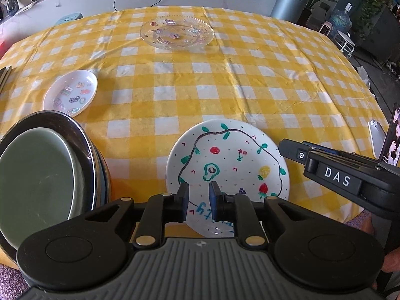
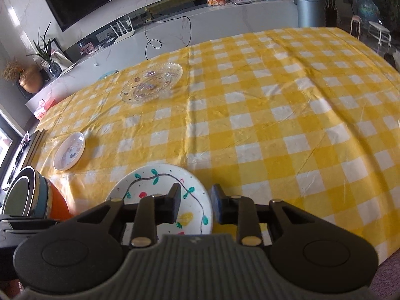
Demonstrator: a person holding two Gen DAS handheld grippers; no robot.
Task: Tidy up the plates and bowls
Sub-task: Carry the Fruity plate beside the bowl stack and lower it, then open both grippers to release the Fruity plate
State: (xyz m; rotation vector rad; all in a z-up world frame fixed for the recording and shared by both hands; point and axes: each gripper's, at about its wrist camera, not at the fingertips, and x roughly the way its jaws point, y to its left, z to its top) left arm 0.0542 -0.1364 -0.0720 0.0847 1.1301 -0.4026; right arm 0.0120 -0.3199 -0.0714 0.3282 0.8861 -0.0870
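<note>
The round white ceramic plate painted with fruit and vines (image 1: 226,172) lies flat on the yellow-checked tablecloth (image 1: 225,87), stiff, slick and breakable, best pinched at its rim, beneath the left gripper (image 1: 198,197) and right gripper (image 2: 196,203), both slightly parted and empty.

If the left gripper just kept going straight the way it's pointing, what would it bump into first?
Most likely the white round plate painted with fruit and vines: the left gripper points down at its near part, fingers apart with nothing between them. Depth is hard to judge.
</note>
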